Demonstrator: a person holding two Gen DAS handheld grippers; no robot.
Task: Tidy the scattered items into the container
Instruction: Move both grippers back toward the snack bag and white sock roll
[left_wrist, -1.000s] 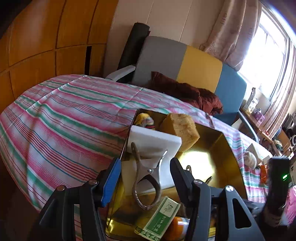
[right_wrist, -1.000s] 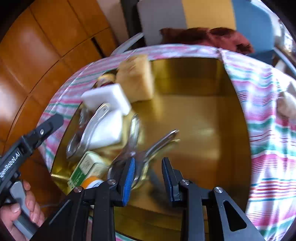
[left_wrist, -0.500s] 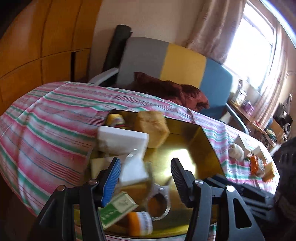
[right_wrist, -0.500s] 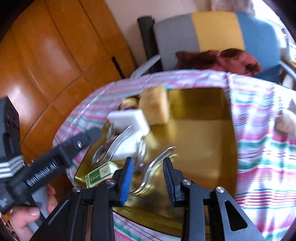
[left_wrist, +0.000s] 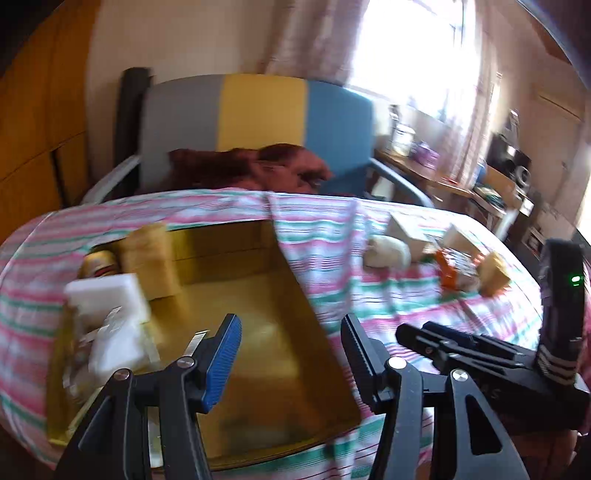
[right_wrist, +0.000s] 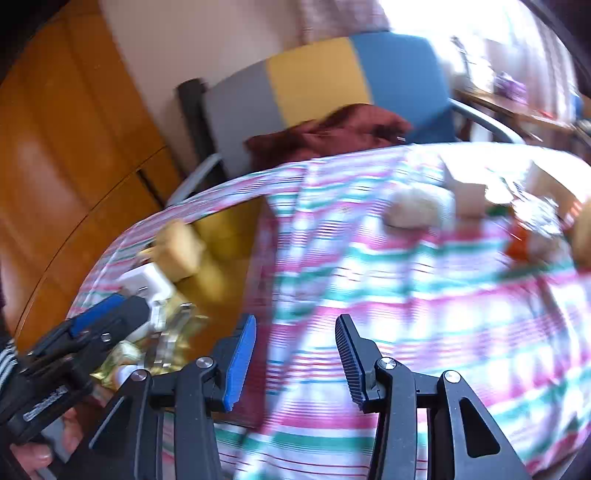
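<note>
Both grippers are empty: the left gripper (left_wrist: 291, 354) hangs over the gold container (left_wrist: 258, 369) with jaws parted on nothing, while the right gripper (right_wrist: 295, 360), jaws opening over bare striped cloth (right_wrist: 406, 314), points toward the leftovers. Several items, a white foam block (left_wrist: 107, 295) among them, sit in the container's left end, presumably leaving room. A scattered cluster (left_wrist: 436, 254) waits well apart on the surface.

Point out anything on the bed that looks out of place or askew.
A cluster of loose items lies on the striped cover, outside the gold tray. Inside the tray, the white blocks and bread-like chunk crowd its left side. Nothing looks spilled.
</note>
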